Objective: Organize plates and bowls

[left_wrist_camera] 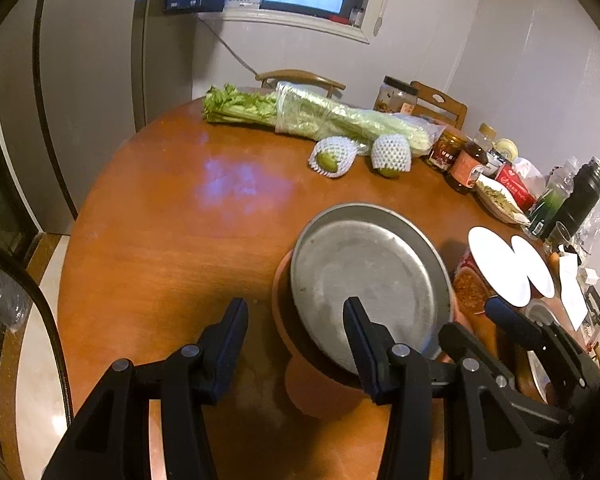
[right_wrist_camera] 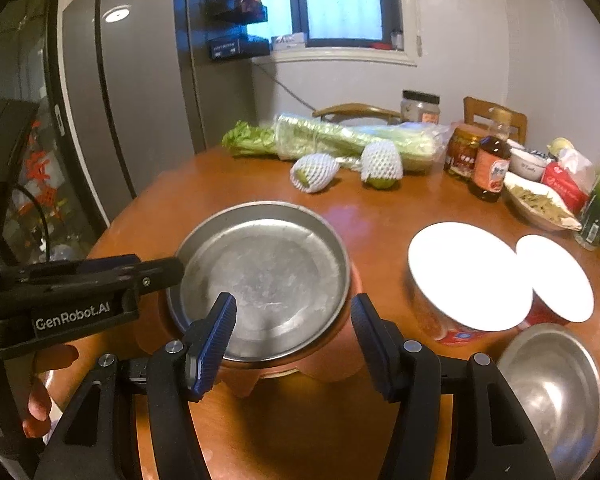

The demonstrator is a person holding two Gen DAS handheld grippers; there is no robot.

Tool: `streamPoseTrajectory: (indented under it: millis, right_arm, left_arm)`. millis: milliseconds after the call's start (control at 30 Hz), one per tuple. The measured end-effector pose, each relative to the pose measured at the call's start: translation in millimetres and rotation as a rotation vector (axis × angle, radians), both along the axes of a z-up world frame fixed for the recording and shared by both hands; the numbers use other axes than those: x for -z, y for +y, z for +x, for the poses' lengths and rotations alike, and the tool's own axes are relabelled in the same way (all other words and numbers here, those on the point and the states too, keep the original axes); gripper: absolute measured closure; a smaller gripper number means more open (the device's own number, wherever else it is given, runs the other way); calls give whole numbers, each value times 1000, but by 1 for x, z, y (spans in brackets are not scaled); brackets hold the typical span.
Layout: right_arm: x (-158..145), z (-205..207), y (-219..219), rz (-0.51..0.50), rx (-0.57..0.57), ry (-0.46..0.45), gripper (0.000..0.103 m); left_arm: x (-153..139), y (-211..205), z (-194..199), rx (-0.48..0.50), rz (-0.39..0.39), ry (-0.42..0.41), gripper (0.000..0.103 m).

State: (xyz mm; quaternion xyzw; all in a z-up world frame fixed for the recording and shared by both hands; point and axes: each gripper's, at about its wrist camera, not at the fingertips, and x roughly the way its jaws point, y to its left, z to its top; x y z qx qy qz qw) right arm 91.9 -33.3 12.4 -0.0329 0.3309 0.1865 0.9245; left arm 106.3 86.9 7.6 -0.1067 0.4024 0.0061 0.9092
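A steel plate (left_wrist_camera: 370, 276) (right_wrist_camera: 264, 276) rests on top of an orange bowl (left_wrist_camera: 288, 328) (right_wrist_camera: 340, 360) on the round wooden table (left_wrist_camera: 172, 240). My left gripper (left_wrist_camera: 296, 340) is open, its right finger over the plate's near rim and its left finger off the plate's left side. My right gripper (right_wrist_camera: 294, 344) is open, its fingers straddling the near edge of the plate and bowl. The left gripper also shows in the right wrist view (right_wrist_camera: 156, 276) touching the plate's left rim. A second steel bowl (right_wrist_camera: 552, 392) sits at the near right.
Two sealed cups with white lids (right_wrist_camera: 468, 276) (right_wrist_camera: 556, 276) stand to the right. Celery (right_wrist_camera: 340, 140), two net-wrapped fruits (right_wrist_camera: 316, 172), jars, a sauce bottle (right_wrist_camera: 492, 168), a dish of food (right_wrist_camera: 540, 204) and bottles line the far and right side. A fridge (right_wrist_camera: 132, 112) stands to the left.
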Motion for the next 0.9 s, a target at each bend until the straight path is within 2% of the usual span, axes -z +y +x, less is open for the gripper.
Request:
streamPoseTrajectory:
  millis: [567,900]
  right_arm:
    - [-52,-40,-66,38,100,-113,40]
    - [-68,-61,-107,20,172,-169,36]
  left_arm:
    - [-46,-49,-27,49,36,-88,53]
    - [-58,-76,-36,78,29,-108,52]
